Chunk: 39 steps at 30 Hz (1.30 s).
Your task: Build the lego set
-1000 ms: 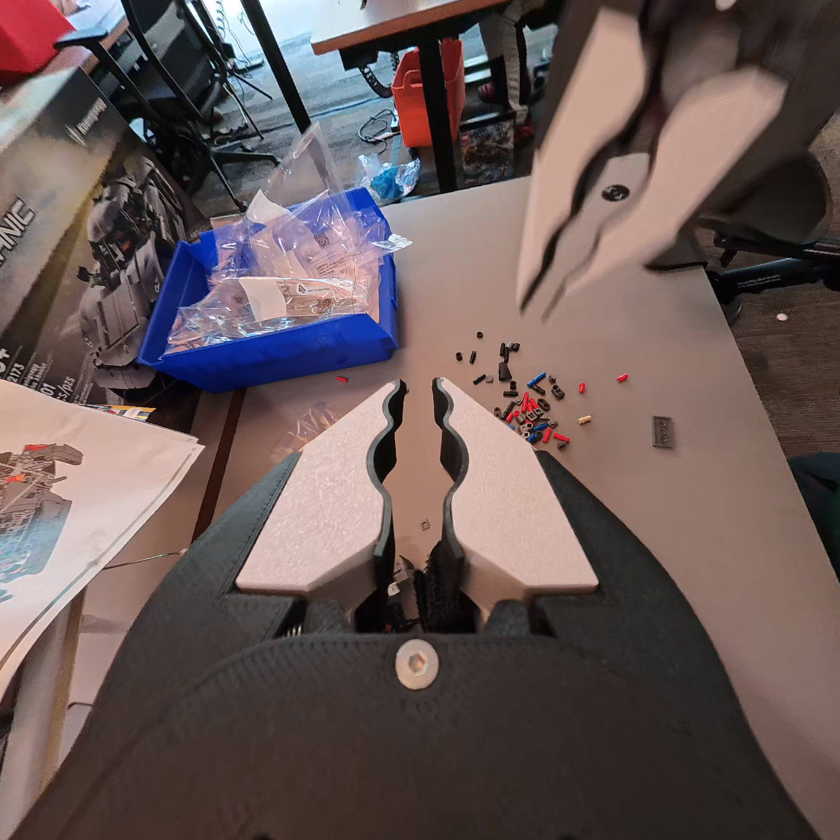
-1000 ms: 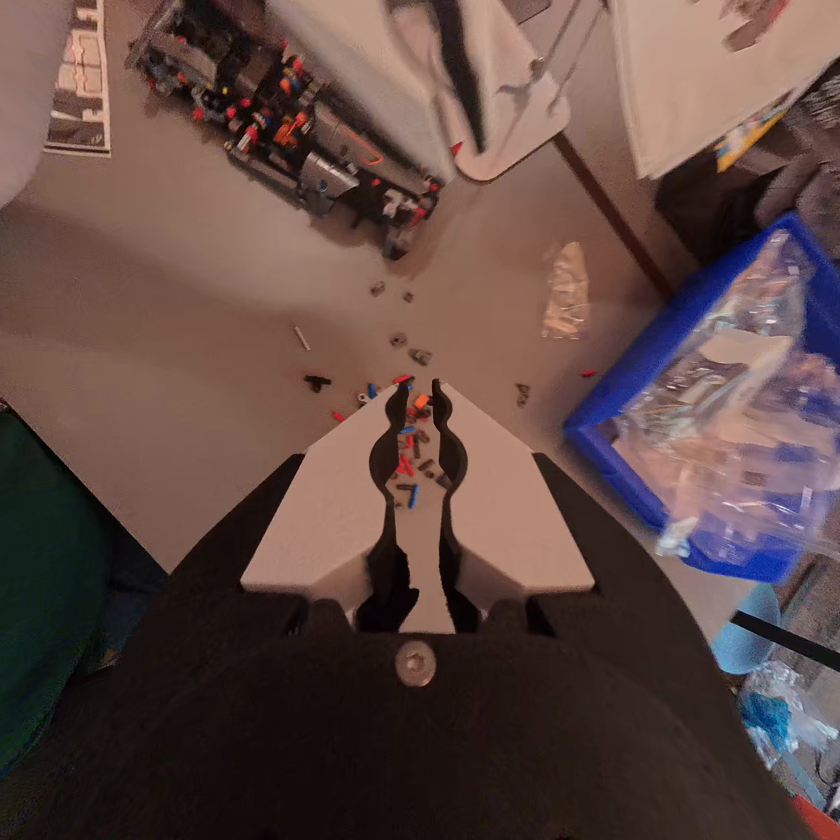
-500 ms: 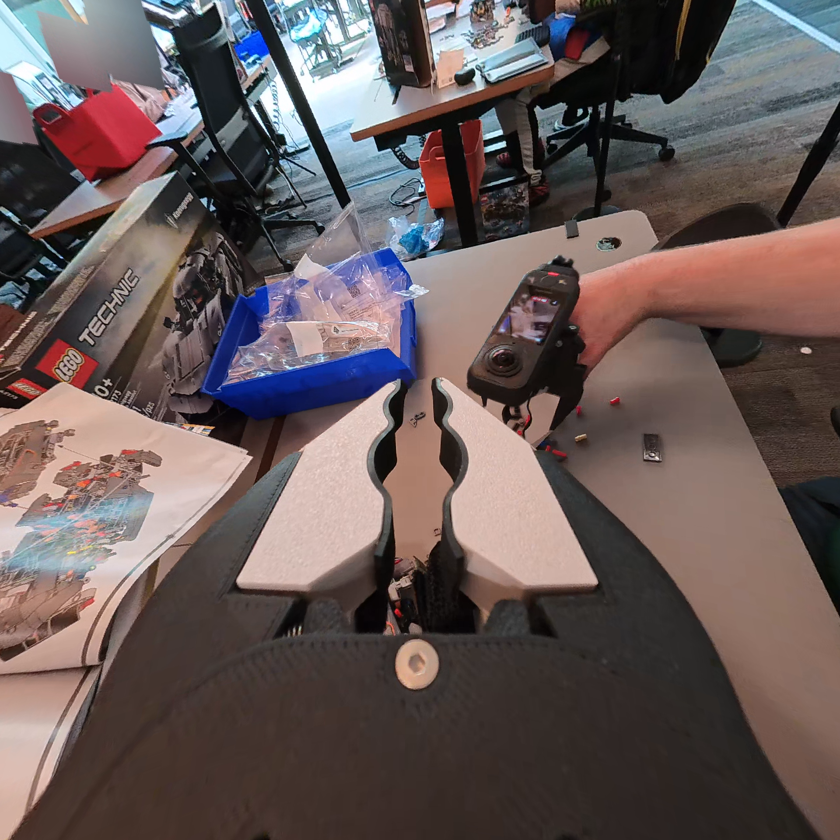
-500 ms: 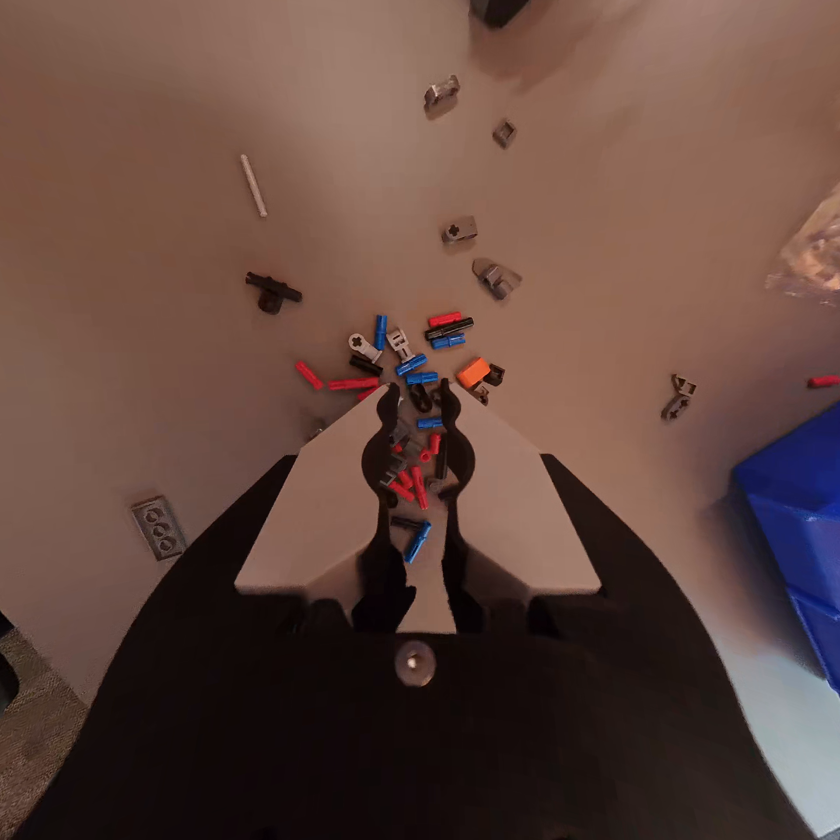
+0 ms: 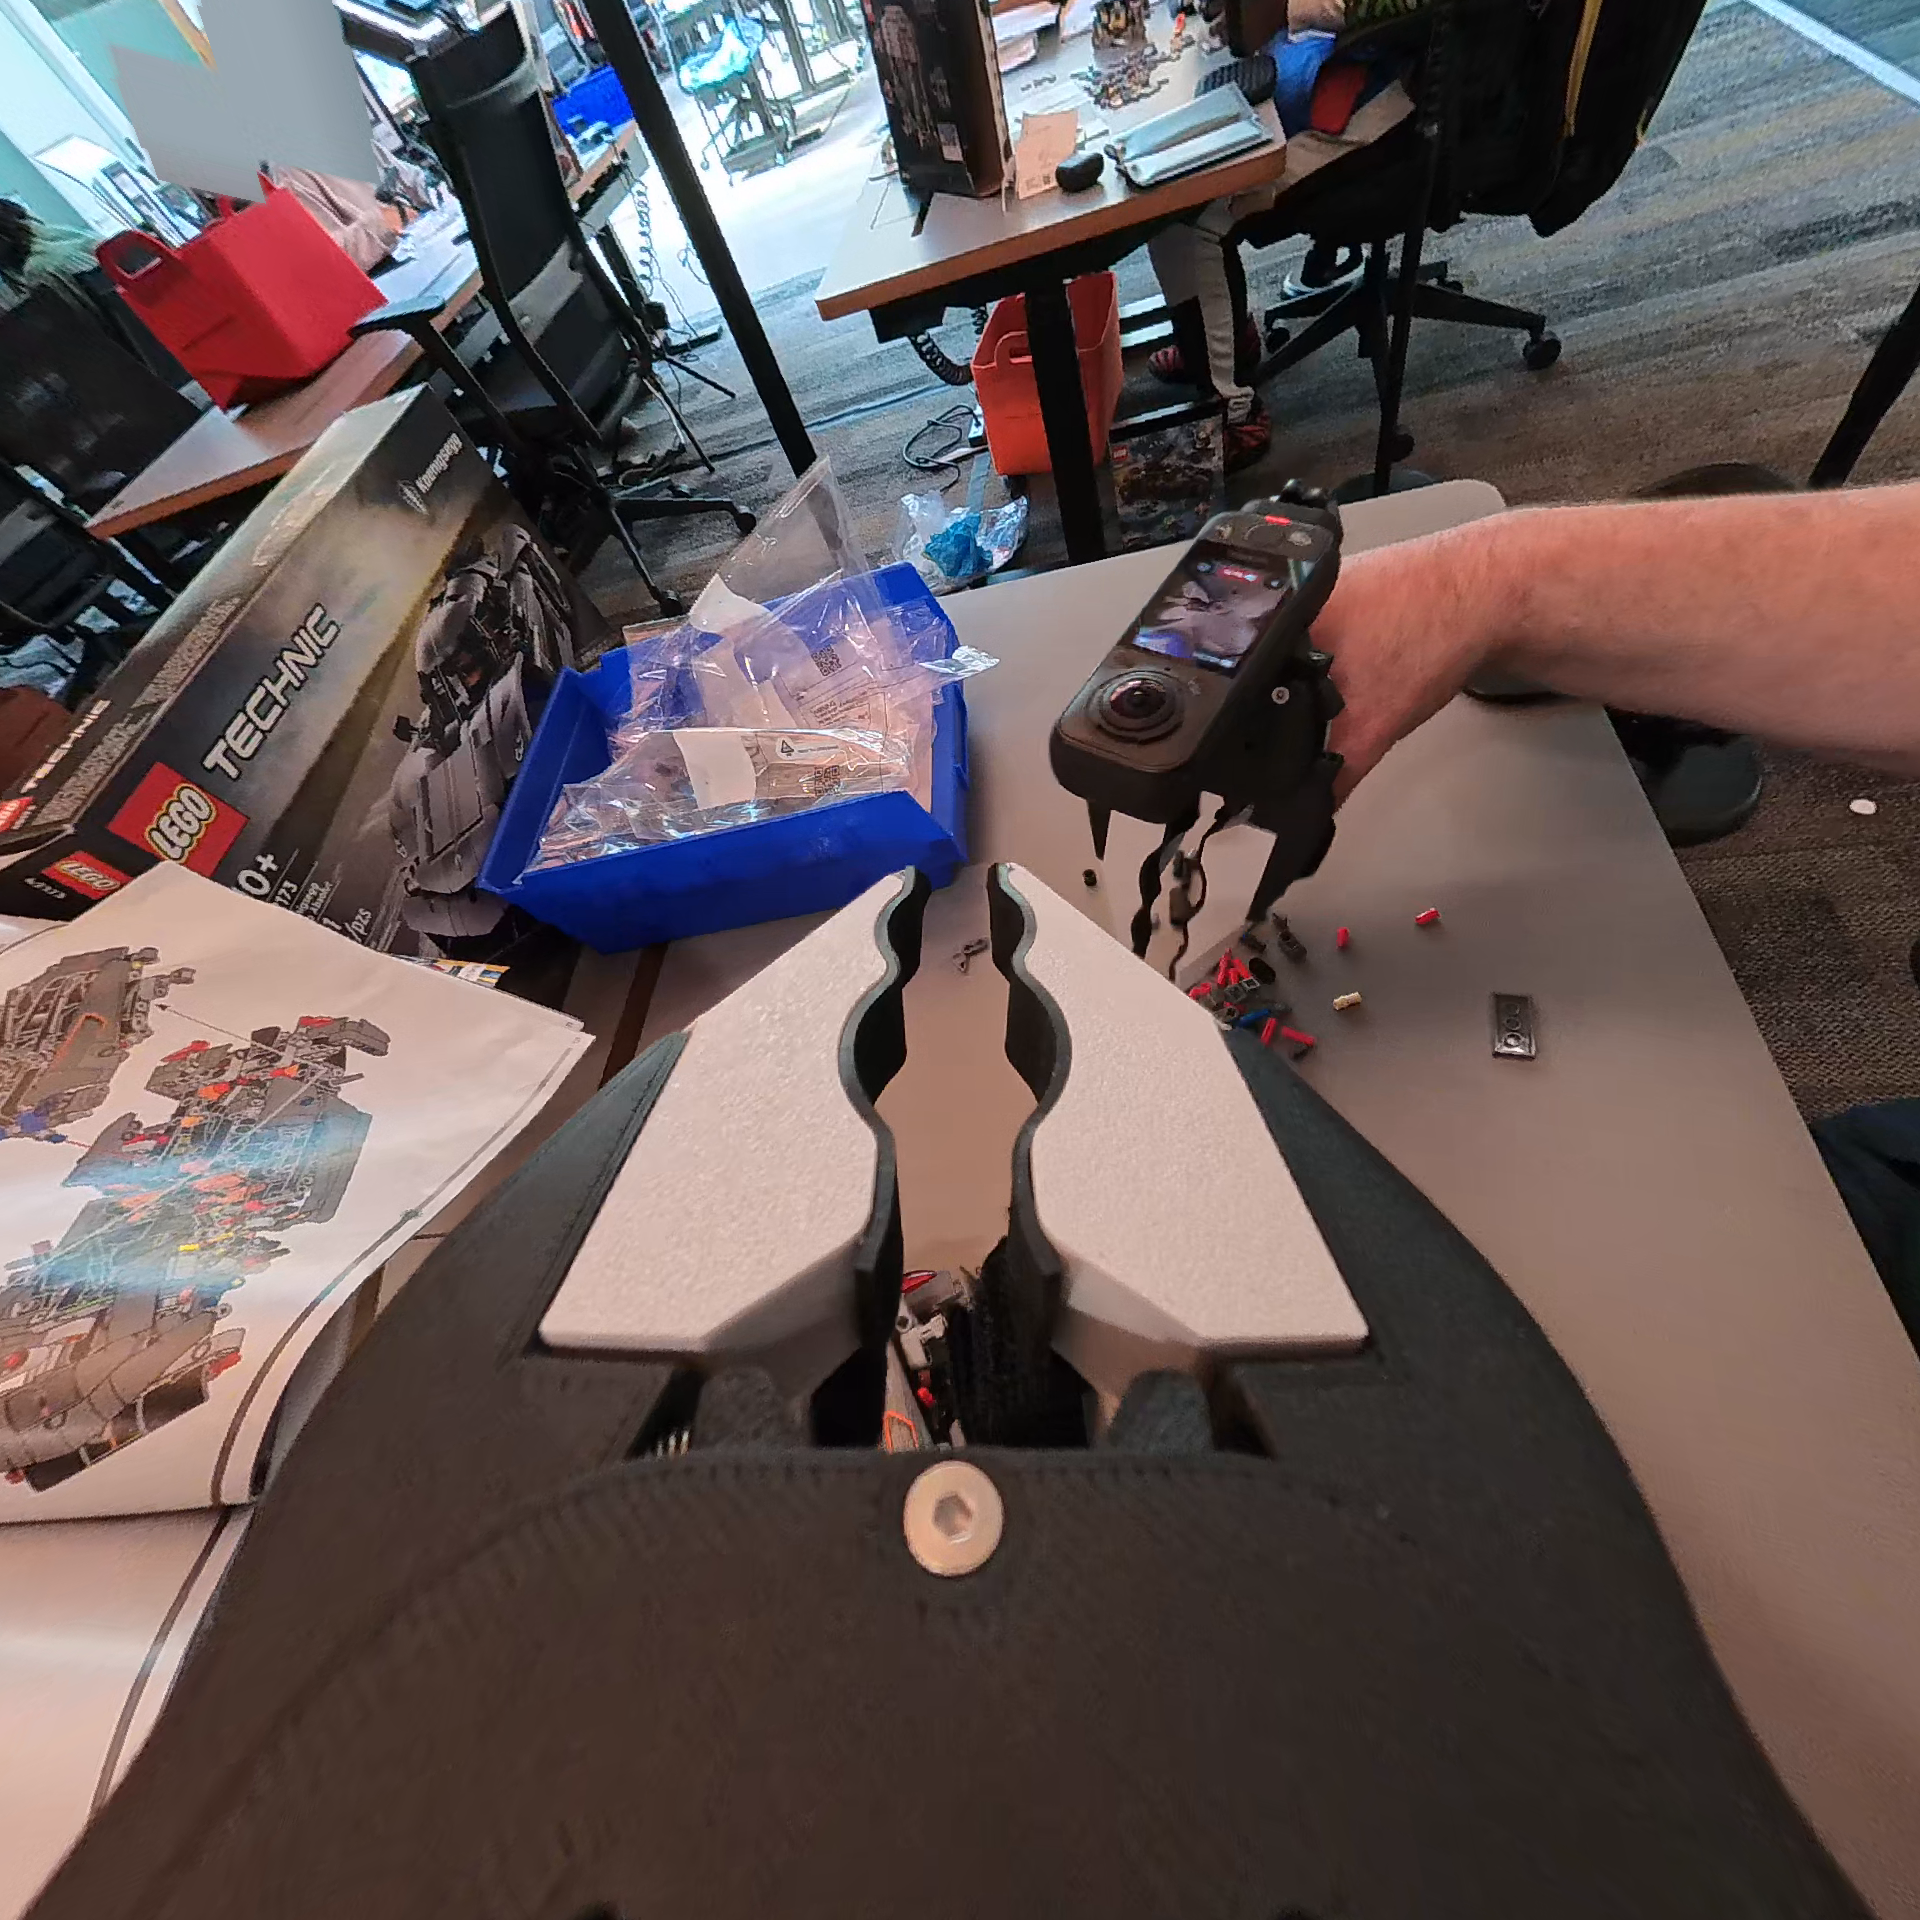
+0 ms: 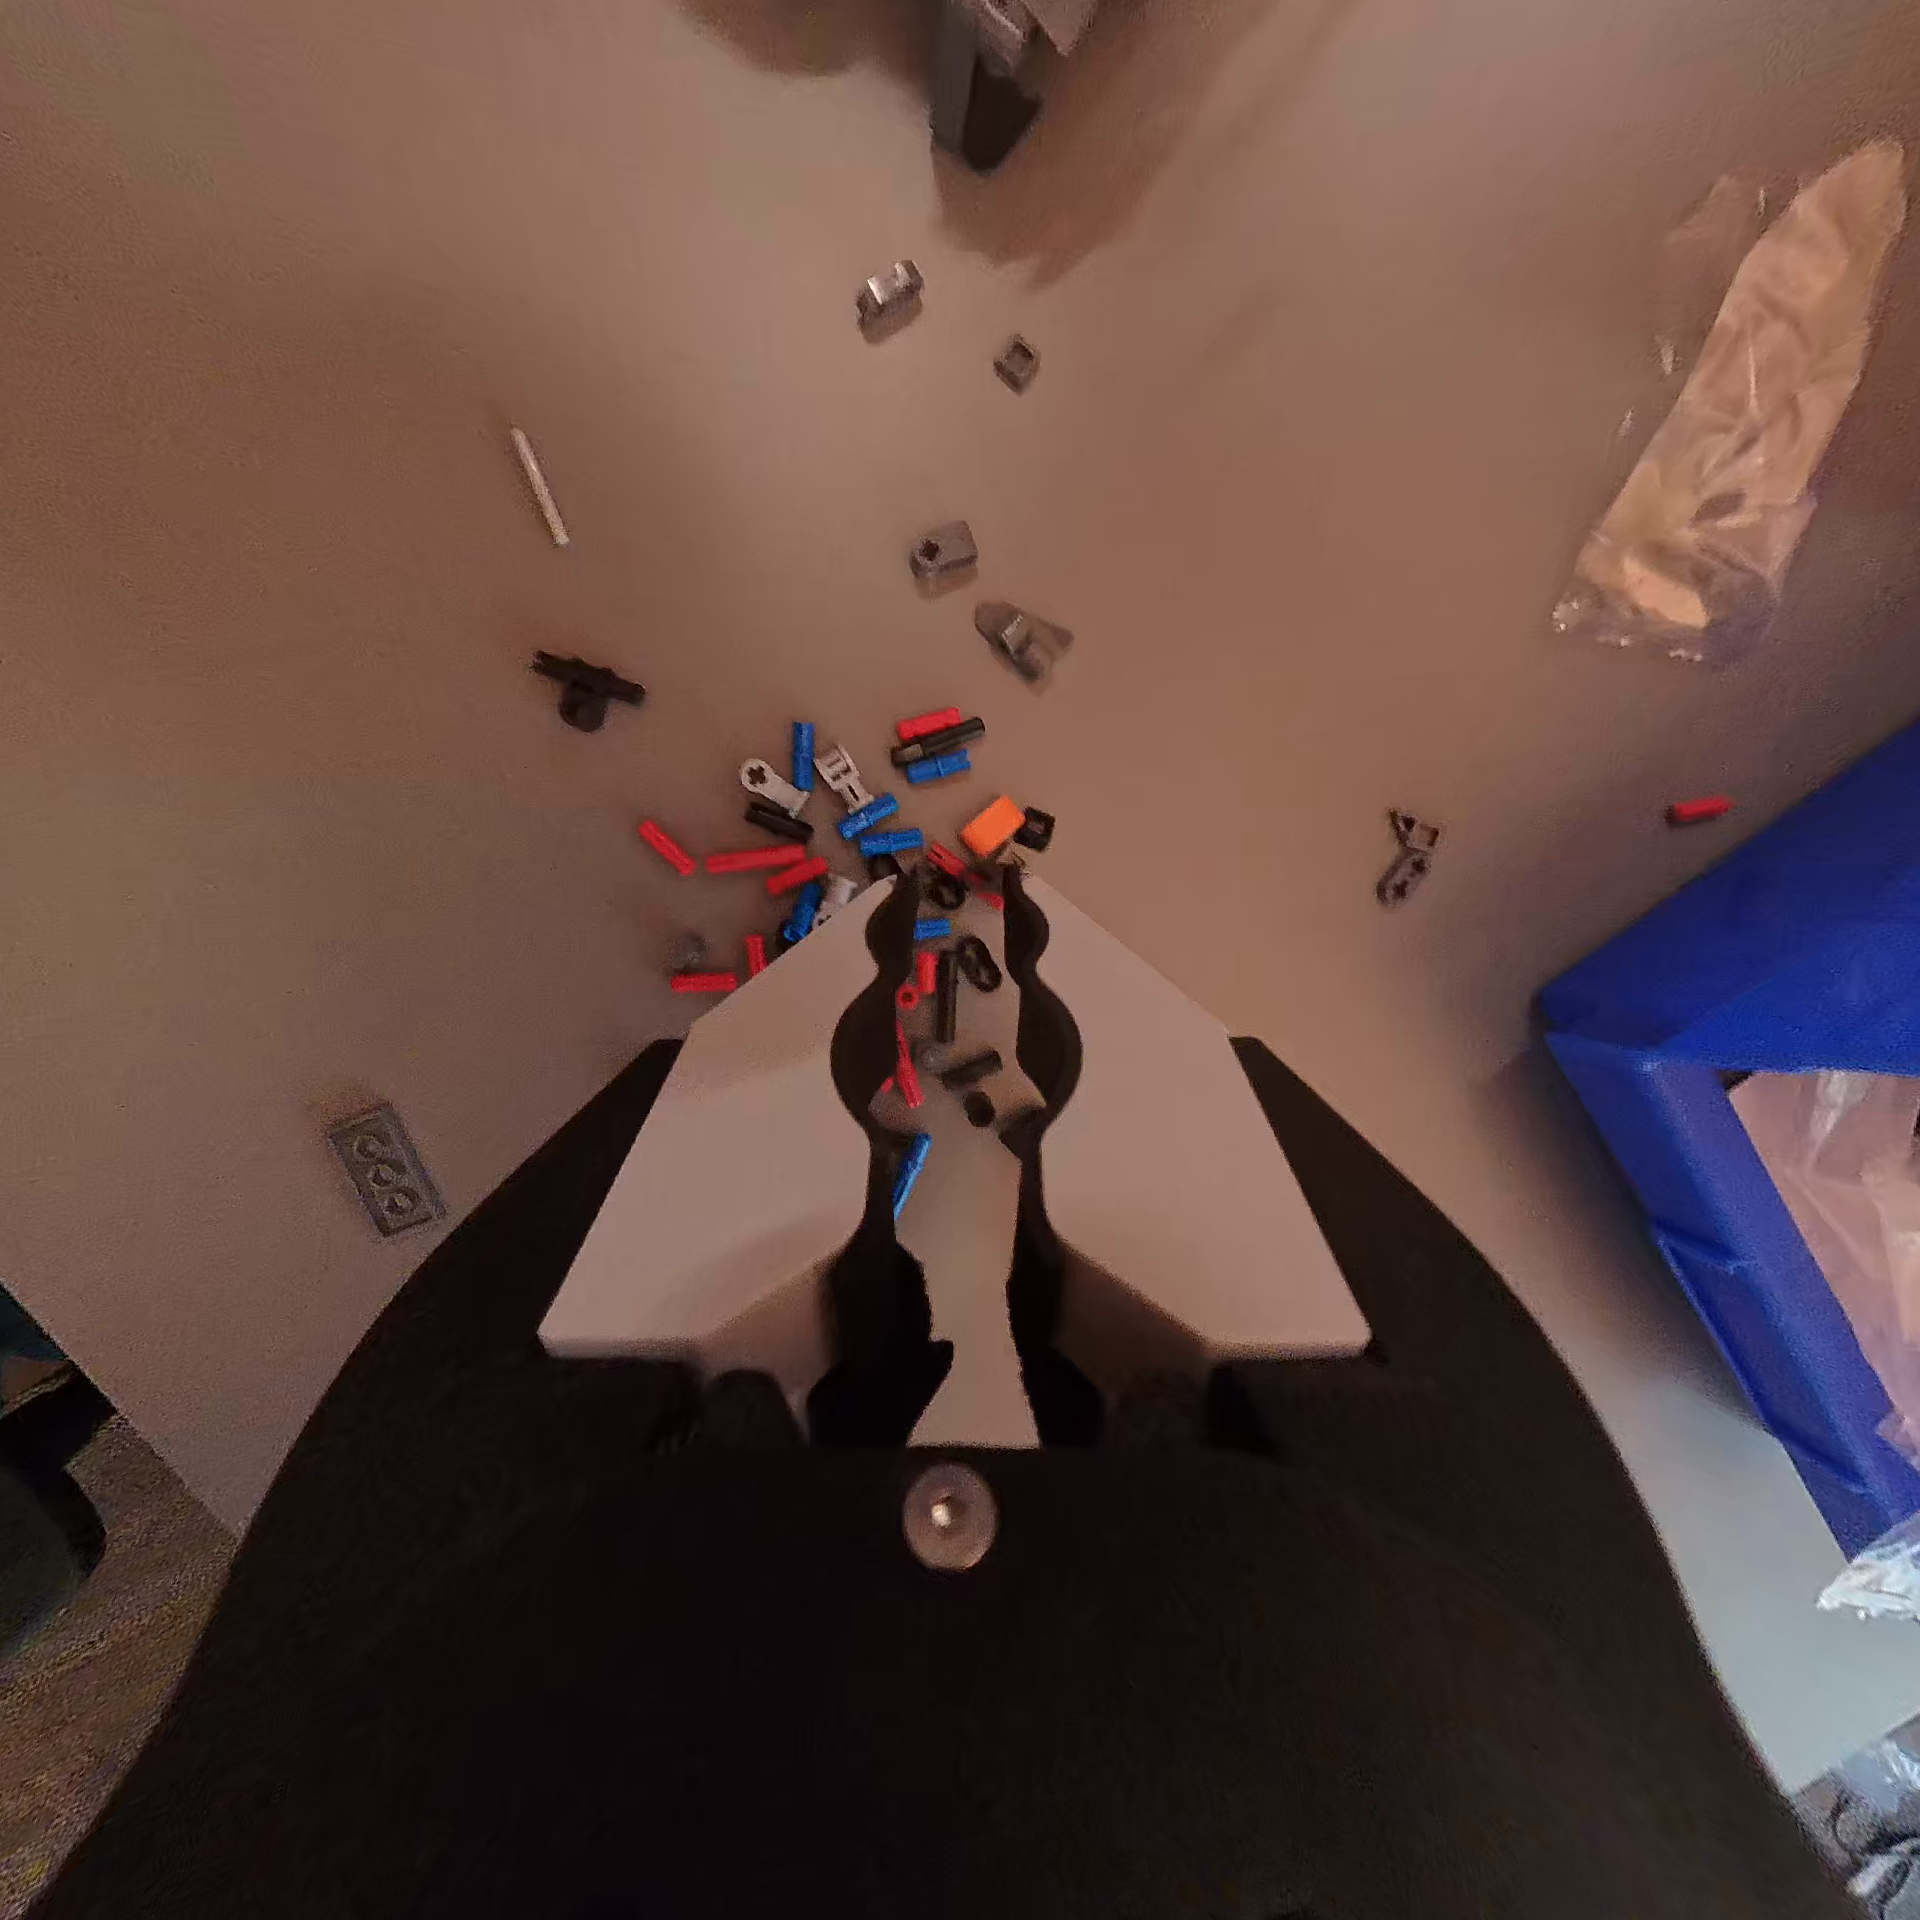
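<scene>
A pile of small red, blue and black lego pins (image 6: pixel 831 831) with an orange piece (image 6: pixel 992 824) lies on the grey table (image 6: pixel 312 520). My right gripper (image 6: pixel 956 883) points straight down at the pile, its jaws a narrow gap apart with loose pins showing between them. In the left wrist view it (image 5: pixel 1195 914) hangs over the pile (image 5: pixel 1247 987), held by a hand. My left gripper (image 5: pixel 951 883) is slightly open and empty, low over the table, pointing at the blue bin (image 5: pixel 727 873). Part of the built model (image 5: pixel 925 1330) shows under its fingers.
The bin holds clear plastic bags. The set's box (image 5: pixel 291 675) and open instruction booklet (image 5: pixel 208 1143) lie to the left. A grey three-hole plate (image 6: pixel 387 1169), a white axle (image 6: pixel 538 485), a black connector (image 6: pixel 584 686) and a clear bag (image 6: pixel 1745 416) lie around the pile.
My right gripper came down from high over the table and settled just above the pin pile. The left wrist view tilted up toward the room. Neither gripper's jaws changed.
</scene>
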### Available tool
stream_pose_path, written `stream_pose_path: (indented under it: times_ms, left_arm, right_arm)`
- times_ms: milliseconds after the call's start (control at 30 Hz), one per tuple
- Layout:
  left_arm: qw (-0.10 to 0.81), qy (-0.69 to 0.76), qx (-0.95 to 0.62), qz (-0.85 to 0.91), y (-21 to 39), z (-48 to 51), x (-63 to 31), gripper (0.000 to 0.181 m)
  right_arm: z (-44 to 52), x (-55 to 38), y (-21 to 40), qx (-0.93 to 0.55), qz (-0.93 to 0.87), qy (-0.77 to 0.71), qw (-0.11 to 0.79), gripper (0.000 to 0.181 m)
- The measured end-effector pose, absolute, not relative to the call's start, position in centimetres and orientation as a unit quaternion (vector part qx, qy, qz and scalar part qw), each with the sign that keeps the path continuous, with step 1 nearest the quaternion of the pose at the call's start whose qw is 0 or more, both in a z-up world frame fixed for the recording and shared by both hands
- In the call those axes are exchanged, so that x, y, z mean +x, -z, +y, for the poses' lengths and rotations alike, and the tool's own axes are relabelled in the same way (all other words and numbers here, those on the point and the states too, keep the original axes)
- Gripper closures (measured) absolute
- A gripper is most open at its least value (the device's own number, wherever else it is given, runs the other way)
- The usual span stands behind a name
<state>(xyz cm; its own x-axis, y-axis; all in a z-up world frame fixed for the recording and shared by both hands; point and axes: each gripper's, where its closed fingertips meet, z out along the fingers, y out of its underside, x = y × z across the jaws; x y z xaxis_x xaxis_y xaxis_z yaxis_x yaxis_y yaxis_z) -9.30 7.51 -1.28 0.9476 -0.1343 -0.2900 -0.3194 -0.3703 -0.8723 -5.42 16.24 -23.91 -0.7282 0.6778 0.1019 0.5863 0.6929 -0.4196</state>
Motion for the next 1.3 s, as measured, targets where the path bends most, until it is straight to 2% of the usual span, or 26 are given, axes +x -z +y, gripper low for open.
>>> stream_pose_path:
  times_ms: [33,167,267,333,467,567,700,800,900,1100,1300]
  left_arm:
    - [0.543,-0.087,-0.824,0.136,1.3,7.4,-9.4,0.170]
    - [0.529,-0.093,-0.836,0.116,2.4,6.4,-10.2,0.165]
    - [0.475,-0.110,-0.868,0.096,5.2,4.2,-12.2,0.157]
    - [0.432,-0.139,-0.888,0.075,7.0,1.9,-14.4,0.148]
    - [0.388,-0.107,-0.915,0.038,11.0,-1.6,-16.6,0.131]
    - [0.372,-0.078,-0.925,0.008,14.4,-1.5,-17.8,0.107]
    - [0.338,-0.055,-0.939,-0.019,18.8,-0.2,-19.1,0.092]
    - [0.294,-0.045,-0.954,-0.034,22.0,0.3,-20.0,0.090]
    - [0.278,-0.032,-0.959,-0.052,23.5,0.8,-20.7,0.094]
    - [0.254,-0.023,-0.965,-0.065,25.2,1.1,-21.3,0.109]
    - [0.250,-0.015,-0.966,-0.066,25.0,1.1,-21.4,0.111]
  right_arm:
    - [15.6,-5.5,23.7,-0.341,-0.912,-0.190,0.126,0.166]
    - [13.5,-6.2,22.7,-0.324,-0.909,-0.222,0.139,0.163]
    - [11.7,-6.6,21.8,-0.312,-0.902,-0.262,0.143,0.164]
    - [10.8,-6.6,21.6,-0.305,-0.899,-0.279,0.141,0.165]
    - [9.2,-5.9,21.7,-0.291,-0.897,-0.304,0.135,0.166]
    - [8.4,-5.4,21.8,-0.288,-0.892,-0.327,0.125,0.166]
    - [8.1,-4.8,22.0,-0.292,-0.885,-0.345,0.115,0.167]
    - [8.0,-4.4,21.8,-0.290,-0.882,-0.355,0.112,0.168]
    - [8.2,-4.1,21.7,-0.289,-0.880,-0.360,0.111,0.169]
    - [8.4,-4.0,22.1,-0.289,-0.877,-0.370,0.104,0.170]
    - [8.3,-4.2,22.2,-0.287,-0.872,-0.383,0.100,0.171]
